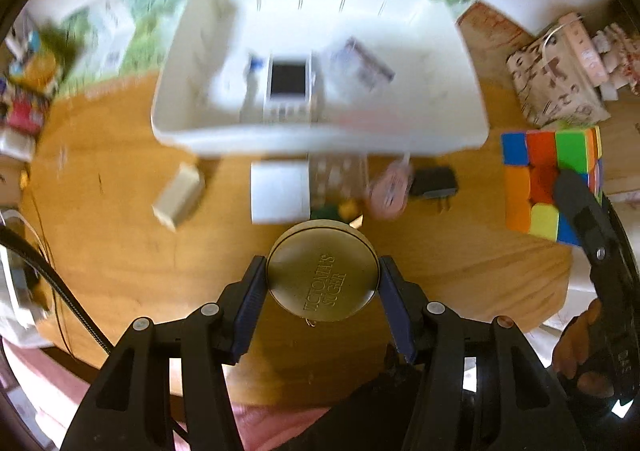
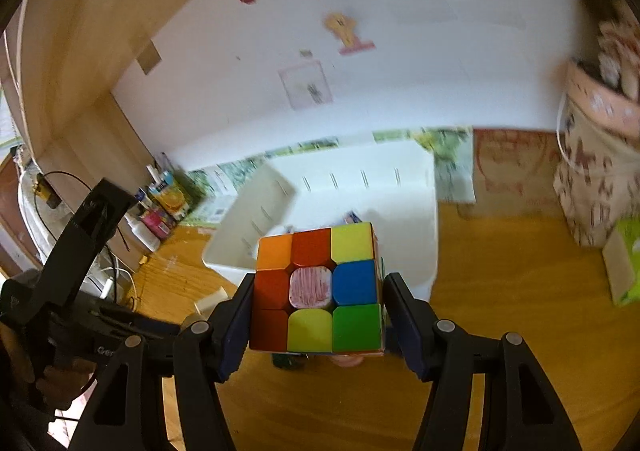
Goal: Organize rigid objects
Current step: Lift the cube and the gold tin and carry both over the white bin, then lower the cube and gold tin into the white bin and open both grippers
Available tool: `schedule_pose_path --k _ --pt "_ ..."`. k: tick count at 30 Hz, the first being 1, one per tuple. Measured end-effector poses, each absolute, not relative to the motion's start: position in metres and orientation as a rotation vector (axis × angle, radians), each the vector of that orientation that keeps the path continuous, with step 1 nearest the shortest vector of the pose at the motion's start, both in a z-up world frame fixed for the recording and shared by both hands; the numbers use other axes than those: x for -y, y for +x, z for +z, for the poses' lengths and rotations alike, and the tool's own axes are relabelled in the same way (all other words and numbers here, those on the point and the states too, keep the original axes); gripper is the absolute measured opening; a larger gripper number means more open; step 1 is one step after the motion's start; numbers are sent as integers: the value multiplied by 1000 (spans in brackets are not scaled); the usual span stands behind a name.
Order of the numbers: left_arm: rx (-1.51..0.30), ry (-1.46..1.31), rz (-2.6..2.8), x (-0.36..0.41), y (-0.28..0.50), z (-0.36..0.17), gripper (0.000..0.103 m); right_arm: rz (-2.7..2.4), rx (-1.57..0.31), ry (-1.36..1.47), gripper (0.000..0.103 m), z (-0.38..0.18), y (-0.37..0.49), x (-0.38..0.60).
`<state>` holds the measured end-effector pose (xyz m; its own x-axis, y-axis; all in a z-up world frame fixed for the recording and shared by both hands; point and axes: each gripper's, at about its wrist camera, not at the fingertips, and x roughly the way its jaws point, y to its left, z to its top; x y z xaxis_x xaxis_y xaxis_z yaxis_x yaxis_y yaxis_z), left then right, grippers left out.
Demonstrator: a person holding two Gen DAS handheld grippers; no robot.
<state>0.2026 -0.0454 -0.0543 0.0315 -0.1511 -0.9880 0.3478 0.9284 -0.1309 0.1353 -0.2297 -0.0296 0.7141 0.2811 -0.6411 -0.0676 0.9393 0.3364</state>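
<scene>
The left gripper point(image 1: 322, 283) pinches a round gold tin point(image 1: 322, 272) above bare wooden desk point(image 1: 120, 251), with open room before the white bin point(image 1: 320, 131). The right gripper point(image 2: 318, 315) clamps a Rubik's cube point(image 2: 318, 289) held clear of the desk, near the bin's front rim. A white wall point(image 2: 400, 71) stands behind.

Ahead of the left tool point(image 1: 322, 283) a row of small clutter crosses the bench point(image 1: 120, 259): a white box point(image 1: 280, 191), a pink item point(image 1: 390, 187), a black plug point(image 1: 434, 183). Beyond stands the white bin point(image 1: 320, 131), its blurred inside seemingly part filled. Bare bench lies left. A patterned bag point(image 2: 592, 187) blocks the right tool's point(image 2: 316, 291) far right.
</scene>
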Motion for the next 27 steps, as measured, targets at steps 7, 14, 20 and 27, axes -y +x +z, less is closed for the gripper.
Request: schedule_pose_path --k 7,14,20,27 --pt "-1350 174 -354 57 238 -32 59 241 -667 265 63 1 151 229" --pt "-1252 109 -337 64 267 -20 59 240 -624 239 63 13 171 233" --pt "-1186 121 -350 78 283 -26 59 231 -631 249 63 7 189 237" --pt "-1082 56 -357 86 298 -40 59 242 -721 256 63 -22 222 238"
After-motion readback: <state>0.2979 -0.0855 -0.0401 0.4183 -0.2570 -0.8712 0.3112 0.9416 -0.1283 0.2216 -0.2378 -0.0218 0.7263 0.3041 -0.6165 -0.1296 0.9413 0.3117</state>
